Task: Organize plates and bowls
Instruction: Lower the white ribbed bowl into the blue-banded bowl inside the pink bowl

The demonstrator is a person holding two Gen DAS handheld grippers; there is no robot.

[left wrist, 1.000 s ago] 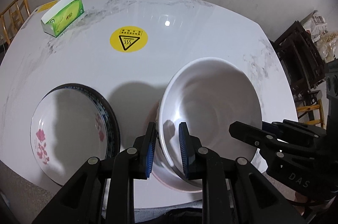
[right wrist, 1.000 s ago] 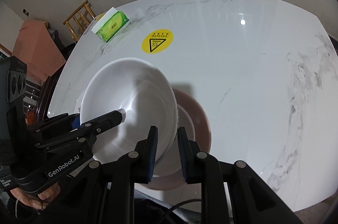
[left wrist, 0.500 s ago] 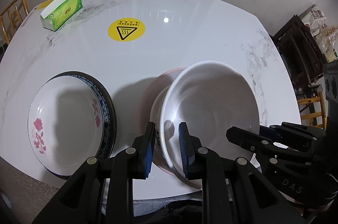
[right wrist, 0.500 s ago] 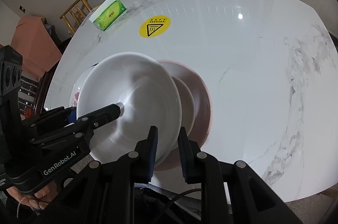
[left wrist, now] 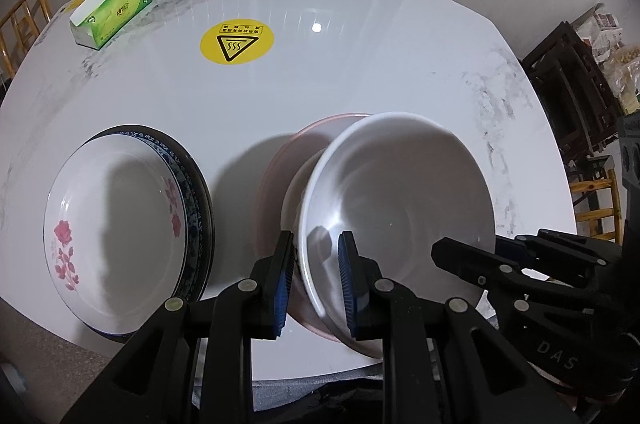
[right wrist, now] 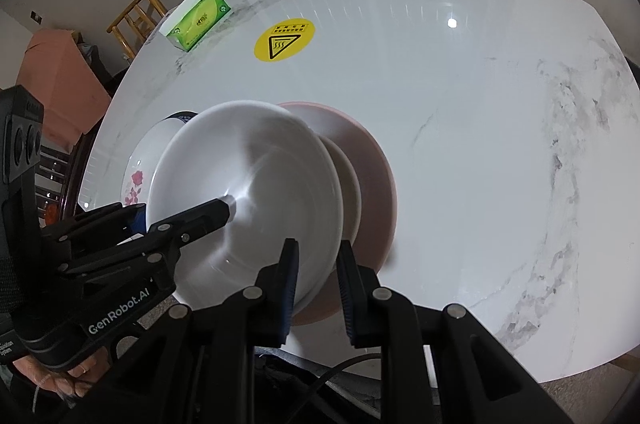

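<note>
A: Left of the pink plate (left wrist: 276, 168) sat the rose plate (left wrist: 116, 220), stacked on a dark-rimmed one. The white bowl (left wrist: 396, 208) hung tilted over the pink plate and the small bowl (right wrist: 350, 180) on it. Left hand-held gripper (left wrist: 316, 276) was clamped on the white bowl's near rim.

B: Right hand-held gripper (right wrist: 316, 276) likewise pinched the opposite rim. Judgement: level the bowl, centre it above the small bowl, lower evenly, release both sides together. The counter (right wrist: 460, 112) looked slick.

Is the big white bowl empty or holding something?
Empty: the white bowl, gripped at opposite rims by both tongs, shows only bare, glossy interior in both wrist views.
</note>
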